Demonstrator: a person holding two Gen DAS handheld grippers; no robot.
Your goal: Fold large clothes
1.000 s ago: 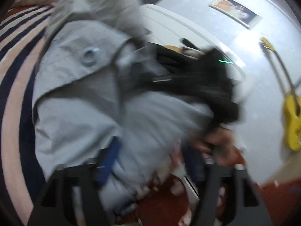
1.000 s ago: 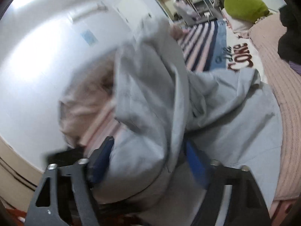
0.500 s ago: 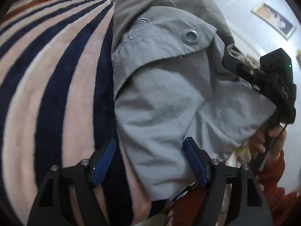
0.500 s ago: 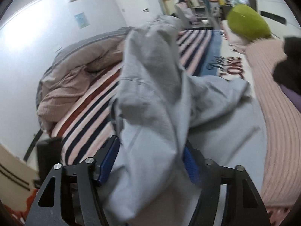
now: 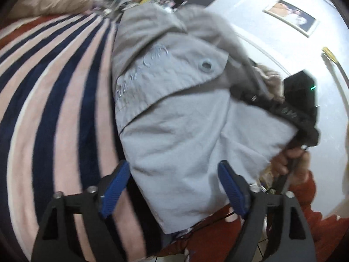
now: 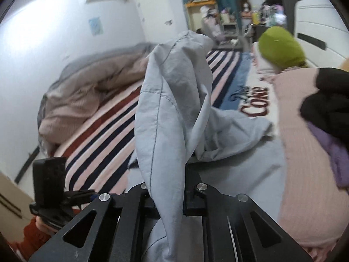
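A large light grey jacket (image 5: 185,118) with an eyelet and stitched lettering lies on the striped bed. My left gripper (image 5: 174,187) is open, its blue pads either side of the jacket's near edge, not clamping it. The right gripper (image 5: 301,104) shows at the jacket's far right corner in the left wrist view. In the right wrist view my right gripper (image 6: 169,198) is shut on a bunched fold of the jacket (image 6: 168,113), which rises upright from the jaws. The left gripper (image 6: 50,187) shows at lower left there.
A pink, navy and red striped blanket (image 5: 50,100) covers the bed. A rumpled pink-grey duvet (image 6: 87,96) lies at the back left. A pink ribbed cover (image 6: 305,174), black and purple clothes (image 6: 327,109) and a green cushion (image 6: 281,45) are at the right.
My right gripper has closed on the fold of the jacket. My left gripper stays open and has shifted a little over the jacket's edge.
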